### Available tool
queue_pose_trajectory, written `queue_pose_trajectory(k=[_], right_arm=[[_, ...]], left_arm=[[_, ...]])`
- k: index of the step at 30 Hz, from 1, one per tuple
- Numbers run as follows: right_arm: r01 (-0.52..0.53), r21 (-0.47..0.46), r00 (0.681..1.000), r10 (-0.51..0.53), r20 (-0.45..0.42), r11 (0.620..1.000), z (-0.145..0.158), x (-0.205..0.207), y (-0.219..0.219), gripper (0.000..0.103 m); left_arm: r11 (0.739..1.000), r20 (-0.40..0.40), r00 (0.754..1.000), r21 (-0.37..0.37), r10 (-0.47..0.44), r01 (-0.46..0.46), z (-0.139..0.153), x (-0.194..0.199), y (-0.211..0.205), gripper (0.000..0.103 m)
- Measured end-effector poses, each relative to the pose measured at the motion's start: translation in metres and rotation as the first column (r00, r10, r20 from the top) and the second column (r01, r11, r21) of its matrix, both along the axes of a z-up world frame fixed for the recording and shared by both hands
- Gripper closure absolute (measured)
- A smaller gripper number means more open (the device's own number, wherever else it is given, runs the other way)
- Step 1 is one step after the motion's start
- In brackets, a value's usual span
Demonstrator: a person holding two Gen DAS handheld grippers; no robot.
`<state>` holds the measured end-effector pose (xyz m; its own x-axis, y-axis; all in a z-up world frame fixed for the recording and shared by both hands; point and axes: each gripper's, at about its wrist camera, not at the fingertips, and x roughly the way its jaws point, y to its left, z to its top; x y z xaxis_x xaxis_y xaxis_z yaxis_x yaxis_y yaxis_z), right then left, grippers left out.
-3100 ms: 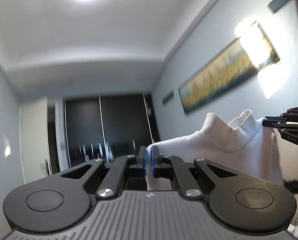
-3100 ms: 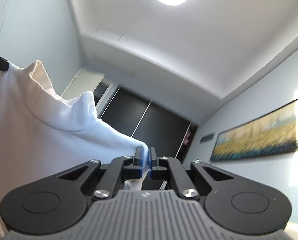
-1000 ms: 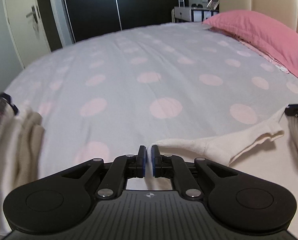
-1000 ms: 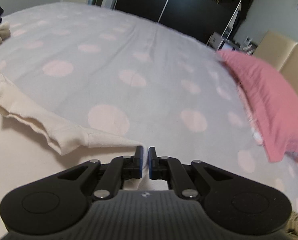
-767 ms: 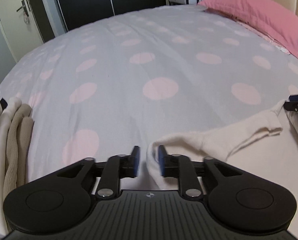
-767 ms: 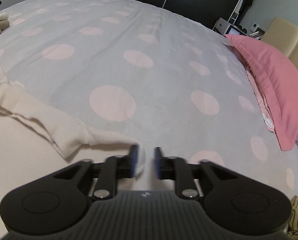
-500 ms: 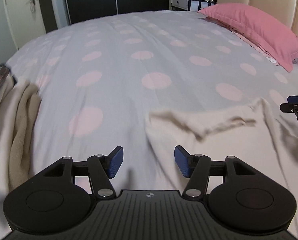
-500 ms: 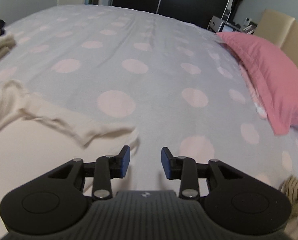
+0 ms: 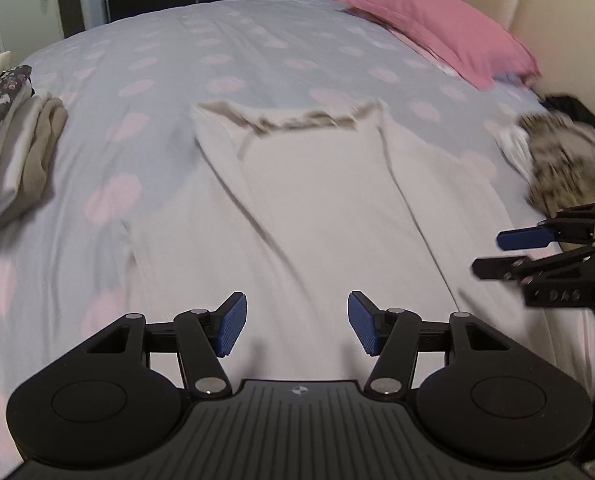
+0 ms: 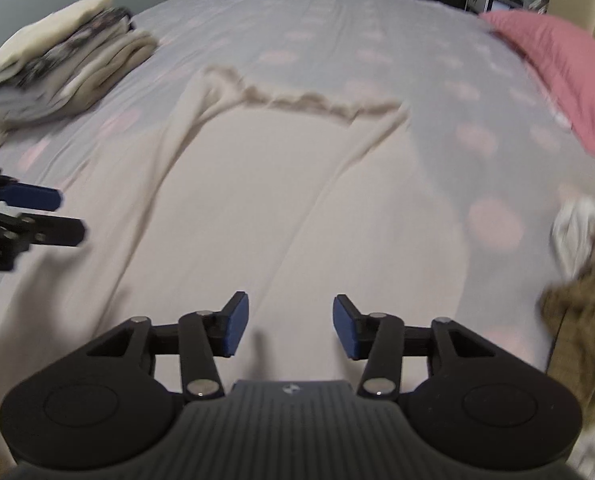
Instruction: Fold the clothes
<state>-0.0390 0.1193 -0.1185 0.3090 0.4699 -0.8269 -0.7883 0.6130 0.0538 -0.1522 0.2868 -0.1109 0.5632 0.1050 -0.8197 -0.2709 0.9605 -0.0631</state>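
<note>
Hovering: left tongs (image 9: 296, 329), right tongs (image 10: 286, 327) opening, over sweater (image 9: 321, 200).

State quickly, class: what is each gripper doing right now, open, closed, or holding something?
Left gripper: open, holding nothing, above the cream garment.
Right gripper: jaws opening, nothing between them, garment lying flat below.

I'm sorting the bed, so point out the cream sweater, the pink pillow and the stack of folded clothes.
cream sweater (image 9: 317, 200): left wrist view, middle of its body.
pink pillow (image 9: 437, 28): left wrist view, its top face.
stack of folded clothes (image 10: 65, 60): right wrist view, its side.
</note>
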Motion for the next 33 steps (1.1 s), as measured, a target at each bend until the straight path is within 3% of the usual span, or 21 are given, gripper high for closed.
queue_pose_trajectory(k=[5, 10, 14, 16, 20, 28, 33], right_arm=[[0.012, -0.023, 0.997, -0.014, -0.072, 1.0, -0.019, -0.041, -0.017, 0.05], [-0.016, -0.06, 0.999, 0.013, -0.044, 0.998, -0.032, -0.063, -0.02, 0.052], [0.009, -0.052, 0.999, -0.011, -0.044, 0.999, -0.031, -0.057, -0.028, 0.077], [0.037, -0.034, 0.997, -0.04, -0.073, 0.999, -0.029, -0.049, -0.034, 0.097], [0.099, 0.002, 0.988, -0.098, -0.122, 0.995, -0.022, -0.037, -0.048, 0.097], [0.203, 0.063, 0.972, -0.193, -0.137, 0.977, 0.019, -0.012, -0.079, 0.097], [0.248, 0.086, 0.965, -0.238, -0.113, 0.965, 0.059, 0.03, -0.105, 0.097]], left_arm=[[1.0, -0.065, 0.998, -0.002, -0.01, 0.01, -0.024, -0.027, -0.037, 0.049], [0.999, -0.109, 0.994, -0.035, 0.008, -0.012, -0.041, -0.038, -0.047, 0.056], [1.0, -0.123, 0.992, -0.009, 0.007, -0.008, -0.05, -0.041, -0.05, 0.075], [0.999, -0.113, 0.993, -0.035, 0.033, -0.037, -0.049, -0.043, -0.042, 0.088], [0.984, -0.09, 0.991, -0.141, 0.1, -0.112, -0.047, -0.05, -0.023, 0.097], [0.953, 0.01, 0.981, -0.243, 0.192, -0.184, -0.006, -0.067, 0.003, 0.099], [0.921, 0.107, 0.945, -0.282, 0.309, -0.27, 0.044, -0.09, 0.052, 0.099]])
